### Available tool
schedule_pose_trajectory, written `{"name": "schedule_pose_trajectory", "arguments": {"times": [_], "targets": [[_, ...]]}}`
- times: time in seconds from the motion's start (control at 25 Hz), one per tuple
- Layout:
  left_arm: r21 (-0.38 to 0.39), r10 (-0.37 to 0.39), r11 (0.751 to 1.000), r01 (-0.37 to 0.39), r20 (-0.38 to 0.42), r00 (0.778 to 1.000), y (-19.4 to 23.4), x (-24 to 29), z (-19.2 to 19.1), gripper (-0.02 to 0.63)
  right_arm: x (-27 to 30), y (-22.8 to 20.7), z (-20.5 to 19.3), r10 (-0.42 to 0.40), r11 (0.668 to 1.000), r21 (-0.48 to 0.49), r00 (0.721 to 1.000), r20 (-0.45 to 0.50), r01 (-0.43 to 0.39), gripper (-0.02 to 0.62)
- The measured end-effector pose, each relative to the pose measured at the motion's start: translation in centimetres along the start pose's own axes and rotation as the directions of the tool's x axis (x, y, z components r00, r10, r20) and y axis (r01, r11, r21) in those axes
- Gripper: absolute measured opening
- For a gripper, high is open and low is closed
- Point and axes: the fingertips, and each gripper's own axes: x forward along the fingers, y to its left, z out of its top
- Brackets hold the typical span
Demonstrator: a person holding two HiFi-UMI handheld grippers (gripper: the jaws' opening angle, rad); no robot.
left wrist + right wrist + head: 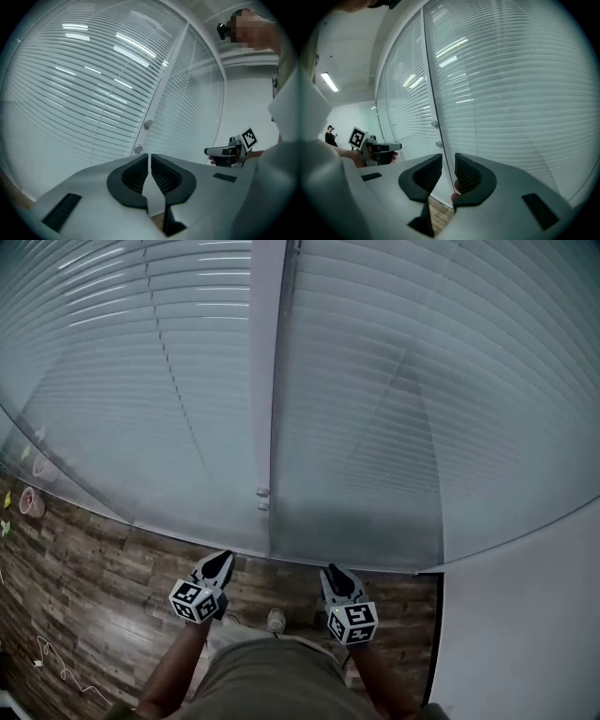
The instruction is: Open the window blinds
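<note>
The left gripper and right gripper face the closed blinds. Both are empty, jaws a little apart.

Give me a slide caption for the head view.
Both hands low: left gripper and right gripper point at closed window blinds above a wood floor.
</note>
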Motion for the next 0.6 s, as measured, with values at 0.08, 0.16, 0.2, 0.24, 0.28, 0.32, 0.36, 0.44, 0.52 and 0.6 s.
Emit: {"name": "schedule_pose_trajectory", "arguments": {"times": [0.08, 0.16, 0.2, 0.24, 0.28, 0.32, 0.36, 0.44, 0.52, 0.6], "targets": [[0.02, -0.012, 1.0, 0.012, -0.002, 1.0, -0.3, 0.7, 0.6, 0.014, -0.4, -0.6, -0.4, -0.026, 0.999, 0.022, 1.0, 0.002, 0.026, 0.092], [0.025, -0.024, 0.999, 0.024, -0.004, 1.0, -0.8, 1.0, 0.7, 0.014, -1.0, -0.9, -0.9, -0.045, 0.998, 0.043, 0.999, -0.003, 0.045, 0.092], [0.035, -0.028, 0.999, 0.028, -0.006, 1.0, -1.0, 1.0, 0.8, 0.014, -1.3, -1.1, -1.0, -0.055, 0.997, 0.047, 0.998, -0.004, 0.055, 0.092], [0.041, -0.029, 0.999, 0.029, -0.01, 1.0, -1.4, 0.6, 0.7, 0.014, -1.8, -1.0, -1.1, -0.063, 0.997, 0.054, 0.998, -0.005, 0.063, 0.092], [0.038, -0.026, 0.999, 0.027, -0.015, 1.0, -2.0, -0.2, 0.3, 0.014, -2.8, -0.8, -1.4, -0.067, 0.996, 0.062, 0.998, -0.011, 0.067, 0.092], [0.027, -0.022, 0.999, 0.023, -0.018, 1.0, -2.9, -1.3, -0.3, 0.014, -4.1, -0.5, -1.9, -0.068, 0.995, 0.065, 0.998, -0.019, 0.069, 0.092], [0.019, -0.018, 1.0, 0.019, -0.021, 1.0, -3.9, -2.4, -1.0, 0.014, -5.4, -0.2, -2.3, -0.068, 0.996, 0.063, 0.997, -0.026, 0.07, 0.092], [0.01, -0.01, 1.0, 0.011, -0.026, 1.0, -5.2, -3.9, -2.2, 0.014, -7.1, 0.0, -2.9, -0.072, 0.995, 0.061, 0.997, -0.023, 0.074, 0.092], [-0.024, -0.009, 1.0, 0.009, -0.024, 1.0, -5.2, -4.8, -3.3, 0.014, -7.4, 0.3, -3.5, -0.075, 0.995, 0.063, 0.997, -0.01, 0.076, 0.092], [-0.052, -0.022, 0.998, 0.021, -0.026, 0.999, -3.7, -4.4, -4.1, 0.014, -5.9, 0.4, -3.7, -0.093, 0.995, 0.047, 0.996, -0.003, 0.093, 0.092]]}}
